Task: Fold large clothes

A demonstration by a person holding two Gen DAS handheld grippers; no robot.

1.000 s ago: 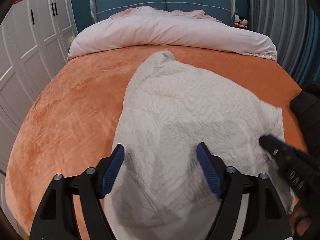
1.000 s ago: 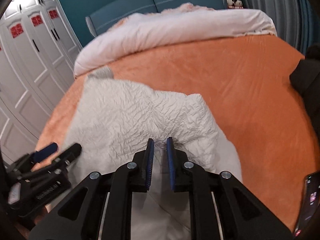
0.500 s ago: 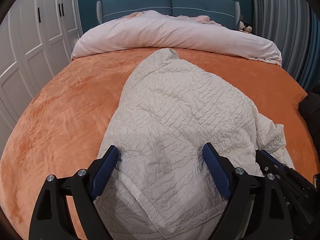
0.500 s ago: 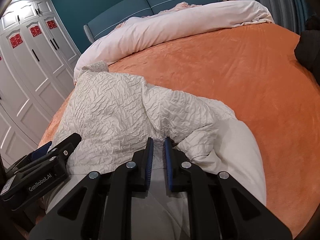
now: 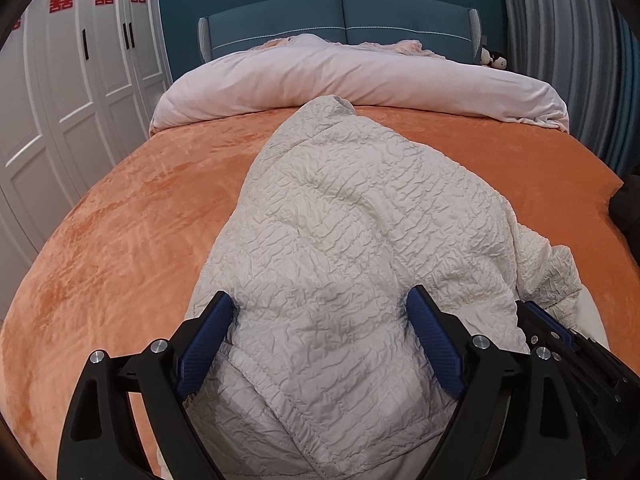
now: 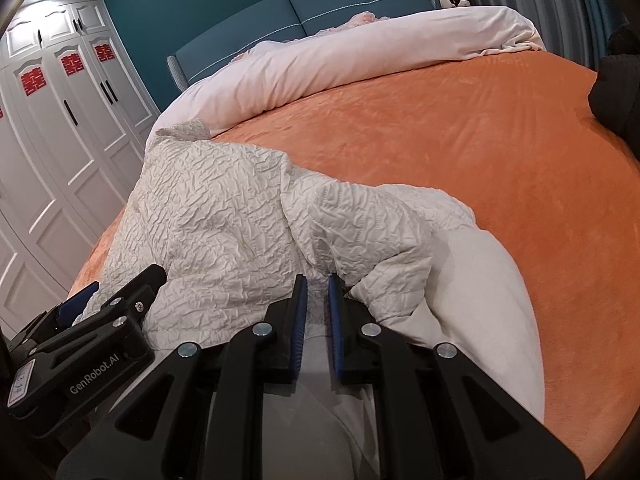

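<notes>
A large cream quilted garment [image 5: 352, 232] lies bunched on the orange bed cover [image 5: 132, 216]. It also shows in the right wrist view [image 6: 240, 220], with its smooth lining turned out at the right. My left gripper [image 5: 320, 300] is open, its blue pads wide apart over the garment's near part. My right gripper [image 6: 318, 280] is shut on a fold of the garment at its near edge. The left gripper [image 6: 116, 300] shows at the lower left of the right wrist view, beside the garment.
A pale pink duvet [image 5: 360, 80] is heaped at the head of the bed before a blue headboard [image 5: 340, 16]. White wardrobe doors [image 5: 60, 100] stand along the left. A dark object [image 6: 616, 92] sits at the bed's right edge.
My right gripper has pulled its fold of the garment up and back, bunching the right side and turning out the lining. My left gripper has drawn back a little and stays open.
</notes>
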